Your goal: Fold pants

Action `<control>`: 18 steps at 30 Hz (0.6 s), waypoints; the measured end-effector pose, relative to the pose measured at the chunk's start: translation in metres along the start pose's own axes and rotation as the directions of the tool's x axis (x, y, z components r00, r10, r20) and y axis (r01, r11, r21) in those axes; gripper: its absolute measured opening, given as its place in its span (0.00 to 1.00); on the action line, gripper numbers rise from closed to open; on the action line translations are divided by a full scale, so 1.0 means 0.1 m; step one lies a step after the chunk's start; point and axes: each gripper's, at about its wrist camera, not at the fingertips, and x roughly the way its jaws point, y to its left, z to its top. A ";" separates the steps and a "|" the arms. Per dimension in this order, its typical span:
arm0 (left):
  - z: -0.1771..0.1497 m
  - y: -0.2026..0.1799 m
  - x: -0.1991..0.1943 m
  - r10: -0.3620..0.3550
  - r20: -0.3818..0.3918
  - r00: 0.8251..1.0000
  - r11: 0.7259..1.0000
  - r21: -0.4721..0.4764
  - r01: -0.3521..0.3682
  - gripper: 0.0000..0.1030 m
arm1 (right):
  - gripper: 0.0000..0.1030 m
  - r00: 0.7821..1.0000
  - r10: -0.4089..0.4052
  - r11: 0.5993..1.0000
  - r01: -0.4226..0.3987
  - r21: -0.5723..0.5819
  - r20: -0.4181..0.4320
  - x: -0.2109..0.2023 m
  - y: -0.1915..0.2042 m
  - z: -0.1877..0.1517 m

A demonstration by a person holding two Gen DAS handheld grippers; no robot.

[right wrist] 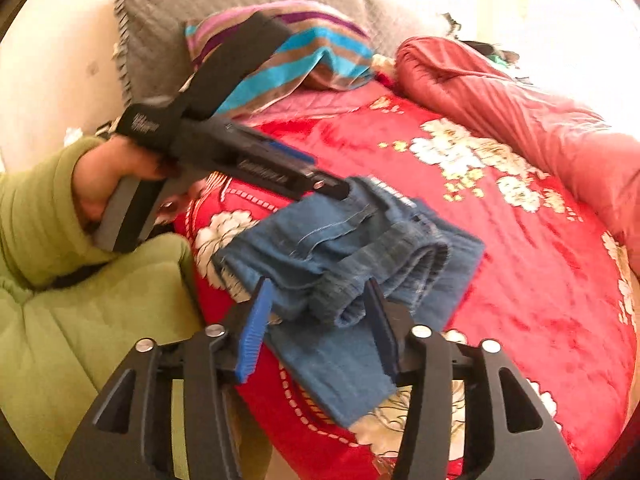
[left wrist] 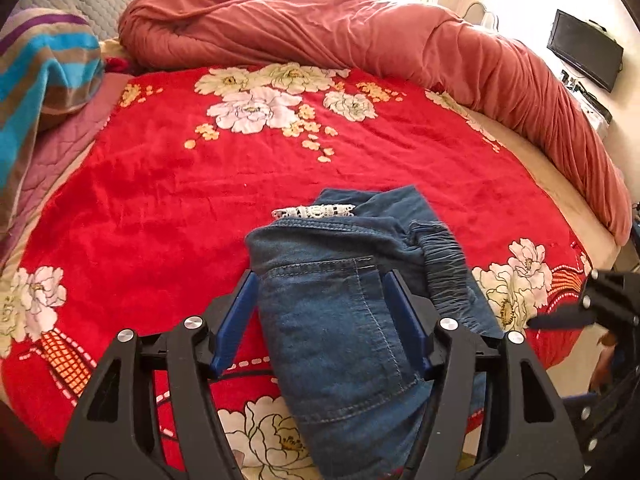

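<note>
Your blue denim pants [left wrist: 340, 312] lie folded in a bundle between both sets of parted fingers, left gripper [left wrist: 320, 312] and right gripper [right wrist: 316, 320] gripping nothing; only tidying looks left

Each camera rode on its own tongs, looking steeply down and close onto the bed [left wrist: 160, 200]. The left view faced the rolled quilt [left wrist: 360, 40]; the right faced the pillows [right wrist: 240, 12]. Both shared the folded pants [left wrist: 340, 300].

One folded pair of jeans [left wrist: 340, 300], two tongs, one red floral blanket [left wrist: 160, 200], one striped pillow [left wrist: 48, 64].
</note>
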 end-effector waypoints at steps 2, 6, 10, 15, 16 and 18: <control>0.00 0.00 -0.05 0.002 0.012 1.000 1.000 0.001 -0.002 0.61 | 0.49 1.000 -0.011 1.000 0.010 0.017 0.020 -0.05 -0.03 0.02; -0.03 0.03 -0.22 0.017 0.047 0.999 1.000 -0.010 -0.017 0.72 | 0.54 0.997 -0.042 0.998 0.040 0.046 0.057 -0.15 -0.09 0.04; -0.06 0.13 -0.41 0.023 0.084 0.996 0.999 -0.051 -0.019 0.78 | 0.60 0.993 -0.077 0.992 0.067 0.109 0.092 -0.24 -0.19 0.06; -0.11 0.23 -0.61 0.036 0.125 0.992 0.995 -0.095 -0.024 0.89 | 0.70 0.985 -0.131 0.975 0.108 0.196 0.109 -0.28 -0.36 0.08; -0.12 0.23 -0.63 0.036 0.127 0.991 0.995 -0.097 -0.024 0.89 | 0.71 0.983 -0.146 0.969 0.120 0.215 0.109 -0.28 -0.40 0.08; -0.14 0.24 -0.66 0.040 0.129 0.991 0.995 -0.101 -0.027 0.90 | 0.75 0.982 -0.158 0.962 0.129 0.241 0.104 -0.28 -0.46 0.08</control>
